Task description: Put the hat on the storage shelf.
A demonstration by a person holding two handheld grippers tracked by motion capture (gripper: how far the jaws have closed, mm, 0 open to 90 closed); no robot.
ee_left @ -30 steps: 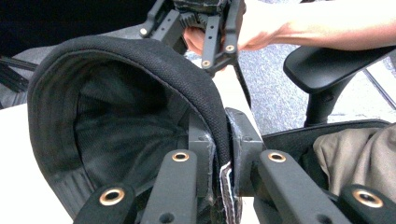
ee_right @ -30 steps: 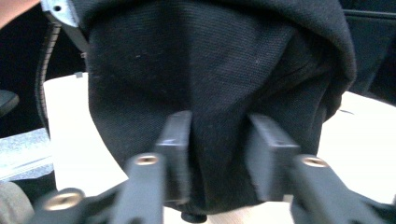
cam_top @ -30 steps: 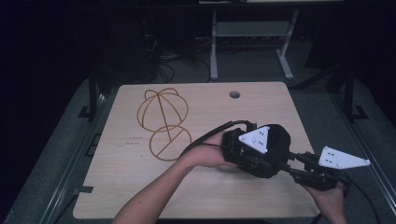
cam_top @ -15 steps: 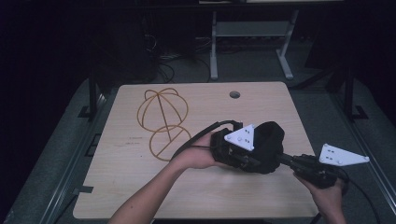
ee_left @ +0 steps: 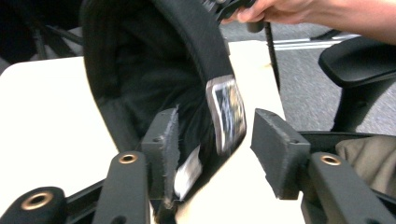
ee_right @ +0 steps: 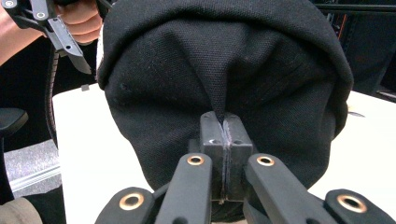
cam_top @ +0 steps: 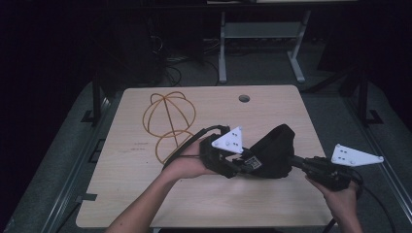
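Work in hand: a black cap held up between the two hand-held grippers, near the desk's front right part.
Desk: light wooden desk with a round hole near its far edge.
Black cap: lifted just above the desk surface, its crown toward the right edge, its opening toward the left hand-held gripper; a shiny label sits on the inside band.
Right hand-held gripper: jaws pressed fully together, pinching a fold of the cap's black fabric at the crown; in the high view it sits close to the desk's right edge, carried by the right hand.
Left hand-held gripper: jaws have just been opening and stand about half apart; the cap's band and label hang between them, one pad against the band, the other pad clear of it. In the high view it sits toward the desk's middle front, carried by the left hand.
Wire frame: a rounded, yellowish wire frame lies on the desk's far left part, well apart from the cap.
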